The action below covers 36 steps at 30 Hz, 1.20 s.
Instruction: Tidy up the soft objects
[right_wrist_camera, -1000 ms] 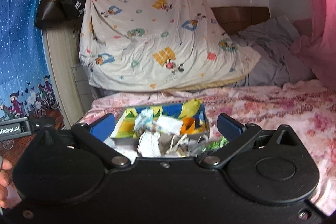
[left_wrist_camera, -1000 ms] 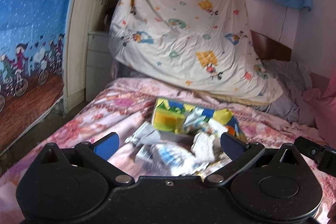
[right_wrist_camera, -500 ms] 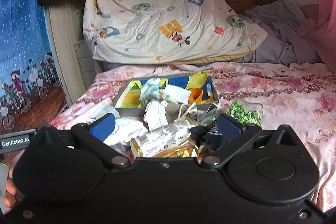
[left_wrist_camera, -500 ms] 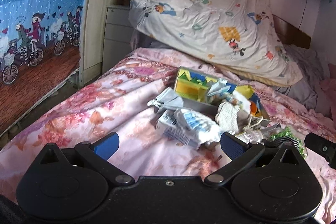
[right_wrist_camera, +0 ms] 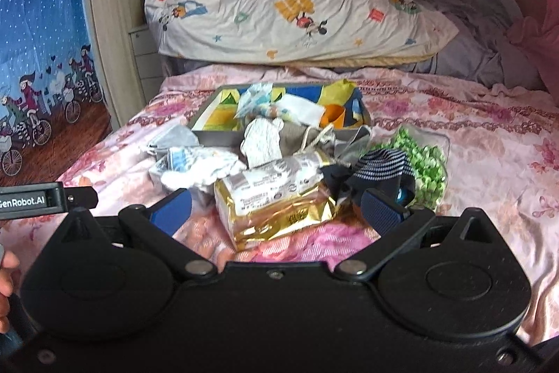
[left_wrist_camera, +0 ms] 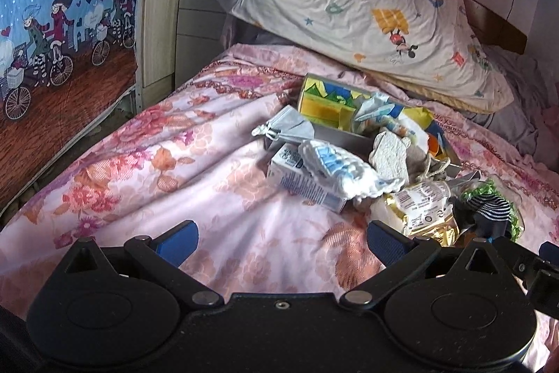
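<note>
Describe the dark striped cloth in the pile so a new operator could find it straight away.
Start at the colourful open box on the pink floral bedspread, then drop to the heap in front of it. The striped cloth lies at the heap's right end, between the gold foil packet and the bag of green ribbon bows. It is the only dark, navy-and-white striped item there.

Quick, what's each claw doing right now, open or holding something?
Left claw: open, holding nothing.
Right claw: open, empty, with the gold packet lying between its fingers.
</note>
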Tool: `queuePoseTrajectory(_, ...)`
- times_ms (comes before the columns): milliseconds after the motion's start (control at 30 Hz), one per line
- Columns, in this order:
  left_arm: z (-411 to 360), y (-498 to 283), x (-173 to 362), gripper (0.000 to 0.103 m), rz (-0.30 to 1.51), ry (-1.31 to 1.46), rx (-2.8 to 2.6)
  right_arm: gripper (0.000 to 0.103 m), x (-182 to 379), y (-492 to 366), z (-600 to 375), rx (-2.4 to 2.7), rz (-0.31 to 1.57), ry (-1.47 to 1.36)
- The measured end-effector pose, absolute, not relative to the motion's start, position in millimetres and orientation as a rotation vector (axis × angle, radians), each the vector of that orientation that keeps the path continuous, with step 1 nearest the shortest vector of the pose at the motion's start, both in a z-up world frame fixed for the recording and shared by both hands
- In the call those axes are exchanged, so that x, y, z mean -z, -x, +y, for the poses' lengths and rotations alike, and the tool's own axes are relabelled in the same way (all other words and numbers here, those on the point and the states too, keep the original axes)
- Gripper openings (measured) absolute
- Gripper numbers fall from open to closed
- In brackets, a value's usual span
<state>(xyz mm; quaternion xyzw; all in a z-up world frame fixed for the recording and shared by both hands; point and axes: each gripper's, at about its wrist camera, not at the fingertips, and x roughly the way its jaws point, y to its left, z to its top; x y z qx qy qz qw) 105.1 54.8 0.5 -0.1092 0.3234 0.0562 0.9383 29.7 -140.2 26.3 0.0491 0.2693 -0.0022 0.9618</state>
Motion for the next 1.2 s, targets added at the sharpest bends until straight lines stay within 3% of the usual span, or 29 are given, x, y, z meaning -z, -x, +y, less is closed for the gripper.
queuePoseTrajectory(1200,65.9,-115.7,3.9,0.102,0.83,0.242,-0.197,0.102,-13.9,-70.2,-132.8,-0.075,0.705,-0.178)
